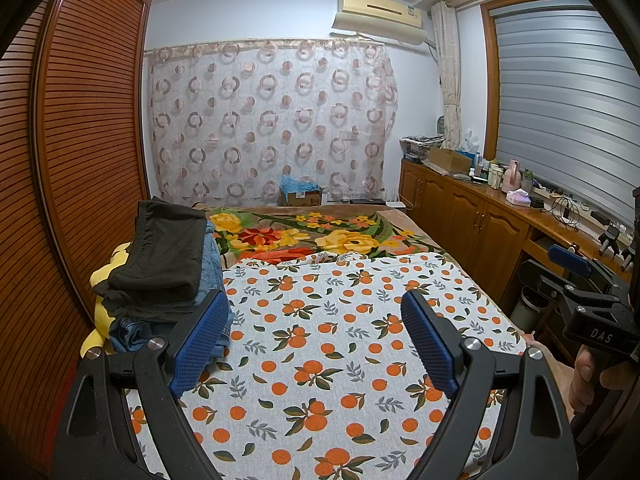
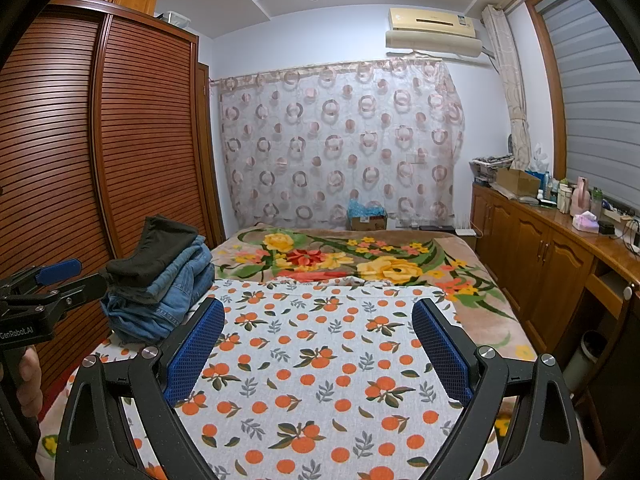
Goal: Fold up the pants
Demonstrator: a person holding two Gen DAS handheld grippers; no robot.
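A stack of folded pants (image 1: pixel 160 272) lies at the left edge of the bed, dark pants on top of blue jeans; it also shows in the right wrist view (image 2: pixel 160 280). My left gripper (image 1: pixel 316 328) is open and empty above the orange-print sheet (image 1: pixel 320 360), its left finger just beside the stack. My right gripper (image 2: pixel 320 340) is open and empty above the same sheet (image 2: pixel 320 380), right of the stack. Each gripper shows at the edge of the other's view: the right one (image 1: pixel 576 276) and the left one (image 2: pixel 52 284).
A flowered blanket (image 1: pixel 304 236) covers the far half of the bed. A slatted wooden wardrobe (image 1: pixel 72 160) stands close on the left. A wooden cabinet (image 1: pixel 480 216) with cluttered top runs along the right. A cardboard box (image 1: pixel 300 196) sits beyond the bed by the curtain.
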